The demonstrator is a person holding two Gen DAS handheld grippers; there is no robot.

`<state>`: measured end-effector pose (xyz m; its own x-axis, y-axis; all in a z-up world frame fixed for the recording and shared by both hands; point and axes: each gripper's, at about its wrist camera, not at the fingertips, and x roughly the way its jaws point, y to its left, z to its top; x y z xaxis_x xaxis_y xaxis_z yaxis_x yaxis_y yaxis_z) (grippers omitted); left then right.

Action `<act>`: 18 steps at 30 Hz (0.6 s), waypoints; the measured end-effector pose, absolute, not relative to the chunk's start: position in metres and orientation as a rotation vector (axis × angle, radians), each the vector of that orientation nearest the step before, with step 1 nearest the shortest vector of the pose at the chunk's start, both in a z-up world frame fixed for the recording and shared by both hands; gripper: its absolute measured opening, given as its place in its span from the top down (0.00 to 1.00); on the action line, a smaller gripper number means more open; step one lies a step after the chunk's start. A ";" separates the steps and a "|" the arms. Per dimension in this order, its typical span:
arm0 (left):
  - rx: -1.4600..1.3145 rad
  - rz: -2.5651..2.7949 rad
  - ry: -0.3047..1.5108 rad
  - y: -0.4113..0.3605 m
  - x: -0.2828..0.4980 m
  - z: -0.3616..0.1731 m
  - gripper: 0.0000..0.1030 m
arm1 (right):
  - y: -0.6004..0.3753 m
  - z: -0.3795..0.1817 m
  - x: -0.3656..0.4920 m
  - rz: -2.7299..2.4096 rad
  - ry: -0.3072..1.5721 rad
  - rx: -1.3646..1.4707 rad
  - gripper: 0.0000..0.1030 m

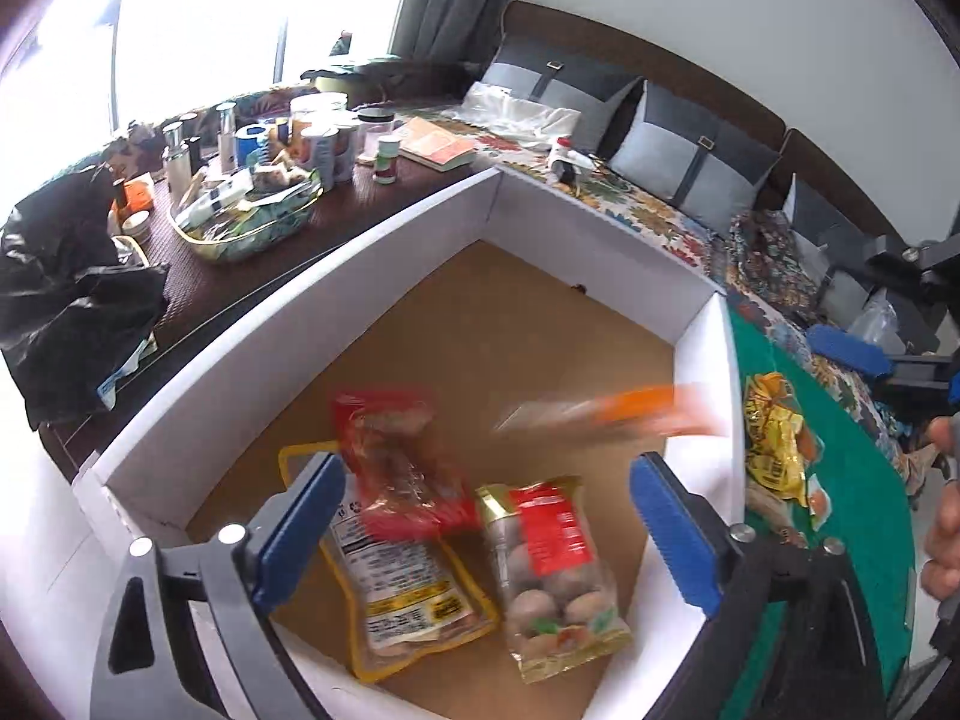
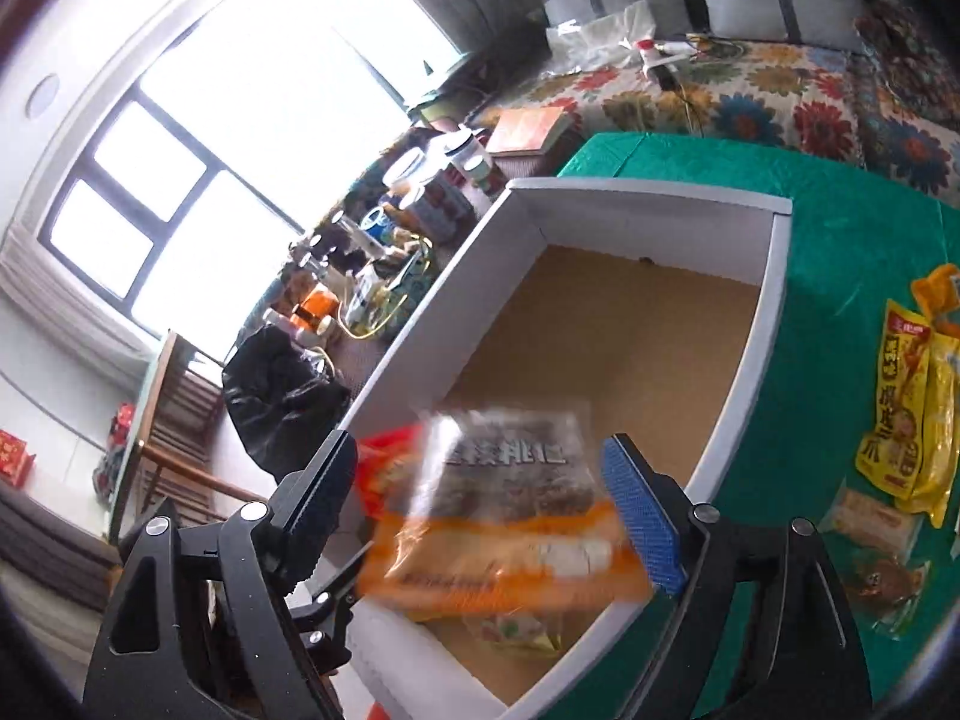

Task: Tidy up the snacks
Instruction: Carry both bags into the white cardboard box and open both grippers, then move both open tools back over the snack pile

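orange packet [image 2: 510, 516] motion-blurred, print unreadable; red pouch [image 2: 384, 468] mostly hidden behind it

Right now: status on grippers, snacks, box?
Left gripper open, empty. Right gripper open, orange packet blurred, dropping into white box. Three packs on box floor. Yellow packs wait on green cloth. Nothing obstructing.
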<state>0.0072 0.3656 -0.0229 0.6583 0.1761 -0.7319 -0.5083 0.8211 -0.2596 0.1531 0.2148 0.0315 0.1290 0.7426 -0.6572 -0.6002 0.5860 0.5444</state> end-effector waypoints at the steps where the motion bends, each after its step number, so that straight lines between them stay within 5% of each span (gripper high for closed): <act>1: -0.476 0.409 0.756 0.365 0.002 -0.026 0.06 | 0.208 0.034 0.152 0.977 1.032 0.177 0.16; 7: -0.466 0.318 0.713 0.316 -0.005 -0.014 0.06 | 0.106 0.039 0.165 0.824 0.910 0.124 0.16; 14: -0.374 0.000 0.719 0.183 0.022 0.010 0.00 | -0.068 -0.072 0.164 0.404 0.917 -0.144 0.16; 18: -0.303 -0.135 0.815 0.099 0.051 -0.023 0.00 | -0.179 -0.126 0.150 0.182 0.956 -0.143 0.17</act>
